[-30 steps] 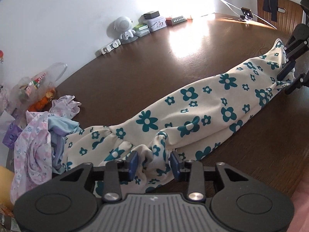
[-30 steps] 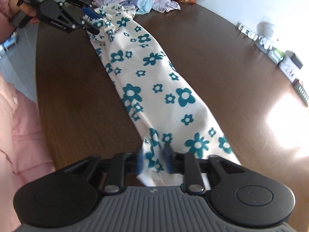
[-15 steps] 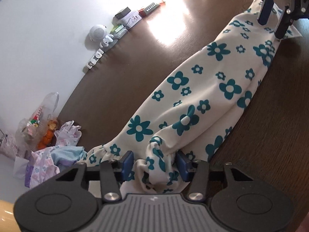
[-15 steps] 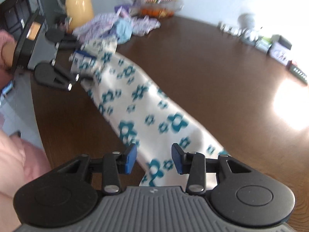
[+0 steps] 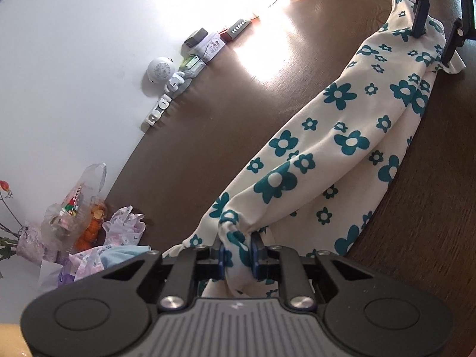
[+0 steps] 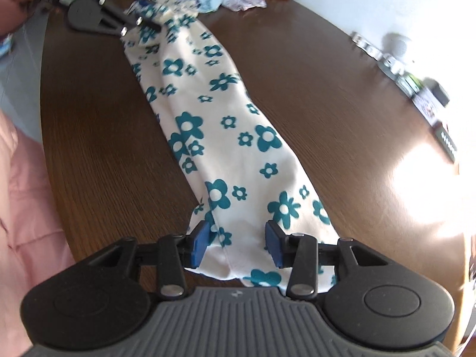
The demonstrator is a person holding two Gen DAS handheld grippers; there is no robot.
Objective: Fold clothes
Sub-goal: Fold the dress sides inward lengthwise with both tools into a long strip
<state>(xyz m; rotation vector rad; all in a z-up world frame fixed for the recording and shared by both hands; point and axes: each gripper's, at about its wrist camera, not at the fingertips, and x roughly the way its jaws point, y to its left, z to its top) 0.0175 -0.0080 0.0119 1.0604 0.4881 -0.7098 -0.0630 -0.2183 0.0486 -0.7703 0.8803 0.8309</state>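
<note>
left gripper (image 5: 237,253) pinching floral garment (image 5: 342,136); right gripper (image 6: 236,239) spread over hem, garment's near edge hidden beneath it.

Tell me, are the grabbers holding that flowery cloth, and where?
The left gripper pinches a bunched end of the flowery cloth. The right gripper is open over the other end, holding nothing.

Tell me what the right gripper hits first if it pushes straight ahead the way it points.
The right gripper stands open over one end of the floral garment, so it would likely meet that cloth first, running along it toward the left gripper at the far end; depth is uncertain.
</note>
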